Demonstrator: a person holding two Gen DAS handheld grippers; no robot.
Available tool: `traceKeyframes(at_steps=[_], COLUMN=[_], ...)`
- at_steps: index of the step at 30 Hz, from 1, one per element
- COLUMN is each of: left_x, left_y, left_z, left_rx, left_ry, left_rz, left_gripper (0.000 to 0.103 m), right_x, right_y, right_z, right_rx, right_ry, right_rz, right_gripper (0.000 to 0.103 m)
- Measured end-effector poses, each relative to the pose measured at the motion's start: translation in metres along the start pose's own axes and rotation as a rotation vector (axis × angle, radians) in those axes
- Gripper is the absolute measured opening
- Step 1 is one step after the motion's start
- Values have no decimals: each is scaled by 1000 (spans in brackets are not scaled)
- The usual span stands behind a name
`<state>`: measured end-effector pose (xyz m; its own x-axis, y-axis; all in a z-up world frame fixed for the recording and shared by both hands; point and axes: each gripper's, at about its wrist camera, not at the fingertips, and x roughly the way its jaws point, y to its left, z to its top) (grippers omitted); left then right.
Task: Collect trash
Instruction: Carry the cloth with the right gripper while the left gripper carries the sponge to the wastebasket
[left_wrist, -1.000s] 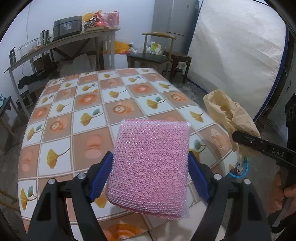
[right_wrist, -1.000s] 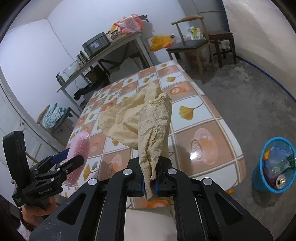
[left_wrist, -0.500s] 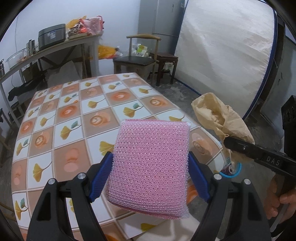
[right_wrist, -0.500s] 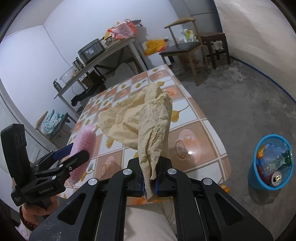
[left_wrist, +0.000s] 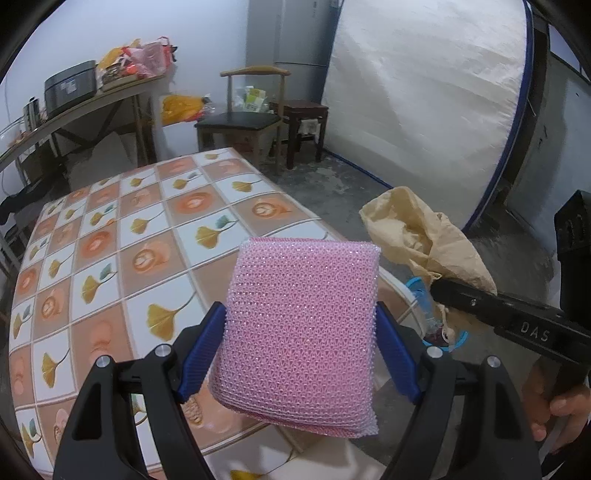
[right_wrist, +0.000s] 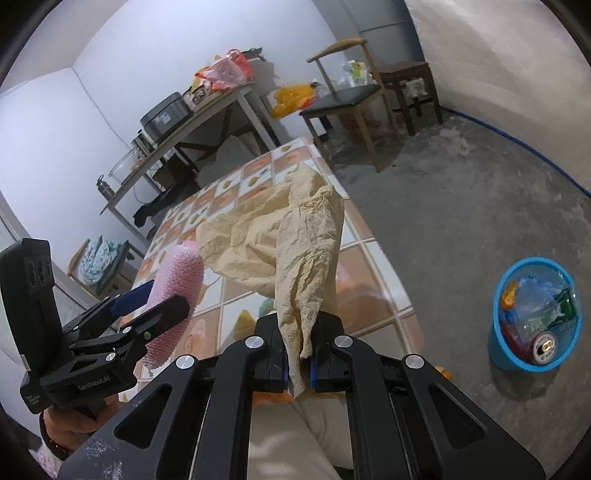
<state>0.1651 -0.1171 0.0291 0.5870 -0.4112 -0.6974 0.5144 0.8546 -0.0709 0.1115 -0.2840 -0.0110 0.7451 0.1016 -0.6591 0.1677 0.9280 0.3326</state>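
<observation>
- Trash is in hand on both sides but not yet binned: the left gripper (left_wrist: 301, 354) has its blue pads spread wide and pressed on the two sides of a pink mesh sponge (left_wrist: 301, 328), and the right gripper (right_wrist: 297, 356) is pinched almost shut on the lower end of a crumpled tan paper bag (right_wrist: 284, 251).
- Landmark for all of it is the blue bin (right_wrist: 532, 317), standing on the concrete floor beside the table's near corner; it already holds a drink can, a green wrapper and other bits.
- Paper bag hangs over the table edge, near the bin but not above it; the sponge is further from the bin, over the patterned tabletop (left_wrist: 110, 258).
- As far as I can see, the tabletop carries no more loose rubbish, so I judge the job is close to its end: carry both pieces over the bin and let them go.
- Writing: "DAS" shows on the right gripper's arm, and "GenRobot.AI" on the left gripper's body; the bin's can and wrapper labels are too small to read.
</observation>
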Motion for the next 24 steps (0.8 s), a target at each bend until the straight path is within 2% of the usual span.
traceKeyframes(at_steps=[13,18,24], left_x=[42,69,117], left_y=[-52,-82,-129], left_z=[24,41,60], left_rx=[89,109,105], left_ry=[42,83,162], left_rz=[-76,-148,-274], left_gripper=[77,77,77], right_x=[-12,-34,-65], right_y=[-42,-85,-153], right_z=[0,0,-9], right_rx=[89,143,253], right_ry=[-33,-72,-94], right_rz=[-49,-143,-306], right_gripper=[6,6,6])
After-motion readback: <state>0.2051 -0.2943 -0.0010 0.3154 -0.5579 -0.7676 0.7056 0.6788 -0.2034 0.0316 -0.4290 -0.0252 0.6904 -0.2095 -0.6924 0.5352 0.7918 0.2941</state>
